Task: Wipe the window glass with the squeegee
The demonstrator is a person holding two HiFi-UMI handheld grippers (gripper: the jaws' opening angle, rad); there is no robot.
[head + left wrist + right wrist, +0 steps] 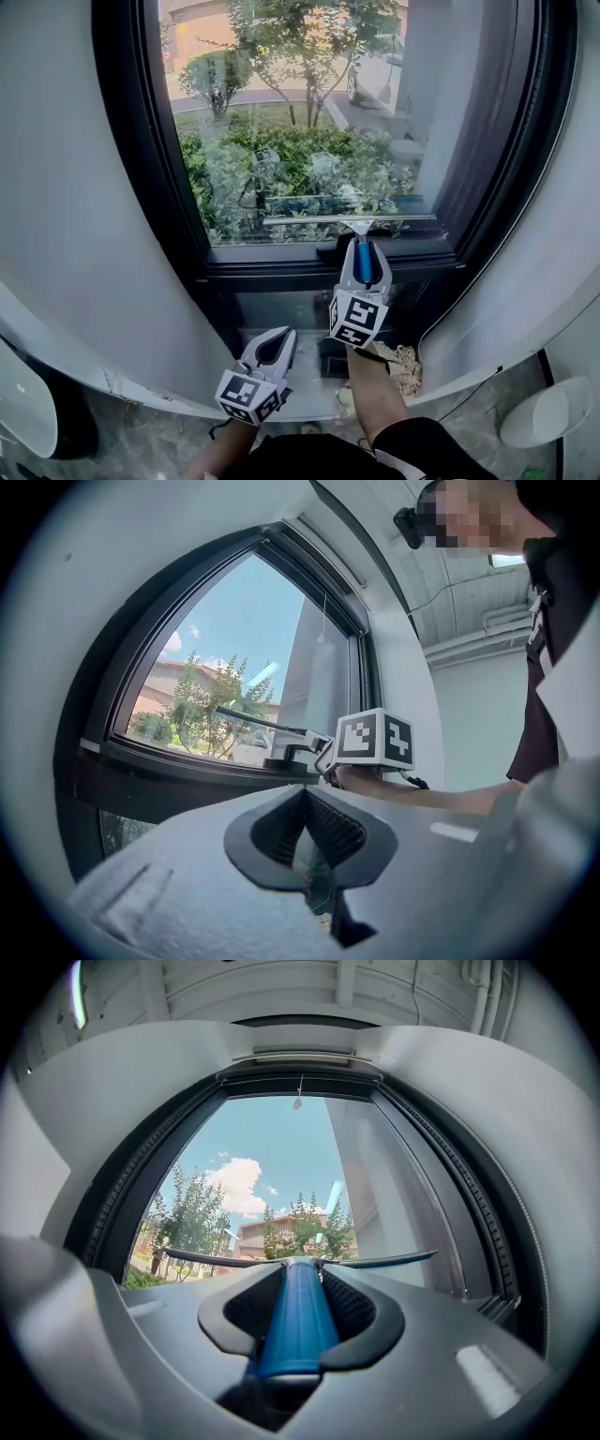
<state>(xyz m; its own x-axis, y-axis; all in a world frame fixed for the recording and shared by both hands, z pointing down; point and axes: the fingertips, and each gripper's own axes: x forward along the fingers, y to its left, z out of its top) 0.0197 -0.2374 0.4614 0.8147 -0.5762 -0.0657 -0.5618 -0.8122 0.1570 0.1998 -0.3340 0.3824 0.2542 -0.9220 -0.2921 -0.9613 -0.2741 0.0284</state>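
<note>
My right gripper (363,267) is shut on the blue handle (298,1316) of the squeegee (349,221). Its long metal blade (300,1261) lies level against the window glass (309,112) near the pane's bottom edge. In the left gripper view the same squeegee (267,729) shows at the right end of the sill, with the right gripper's marker cube (375,738) behind it. My left gripper (272,349) hangs lower and to the left, below the sill, shut with nothing between its jaws.
A dark window frame (141,141) surrounds the pane, with white wall (56,234) at both sides. A crumpled cloth (405,367) lies on the ledge below the window. Trees and shrubs show through the glass. A person stands at the right of the left gripper view.
</note>
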